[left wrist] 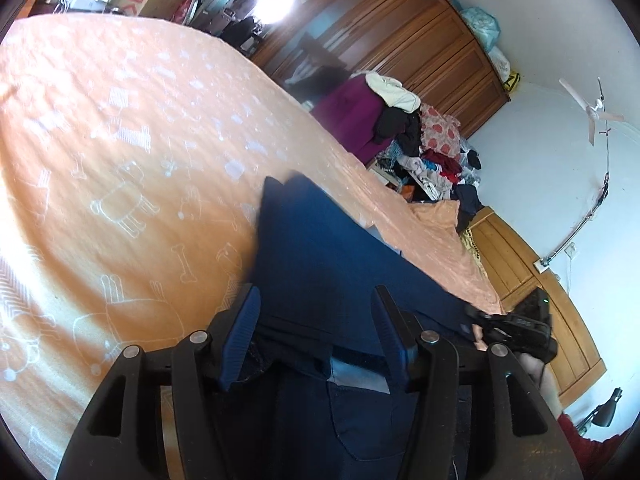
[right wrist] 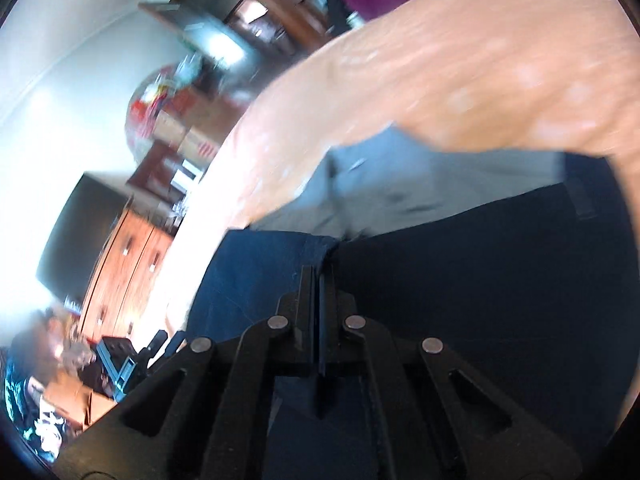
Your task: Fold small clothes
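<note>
Your right gripper (right wrist: 320, 276) pinched the blue shorts (right wrist: 460, 280) over the bed (right wrist: 460, 60); your left gripper (left wrist: 316, 304) gaped, cloth between its jaws. Next, grab there.

A dark navy garment (left wrist: 320, 248) lies stretched across the orange bedspread, its far end reaching toward the bed's edge. A seamed pocket shows on its near part. In the right wrist view its fabric (right wrist: 460, 280) partly overlaps a pale grey piece.
</note>
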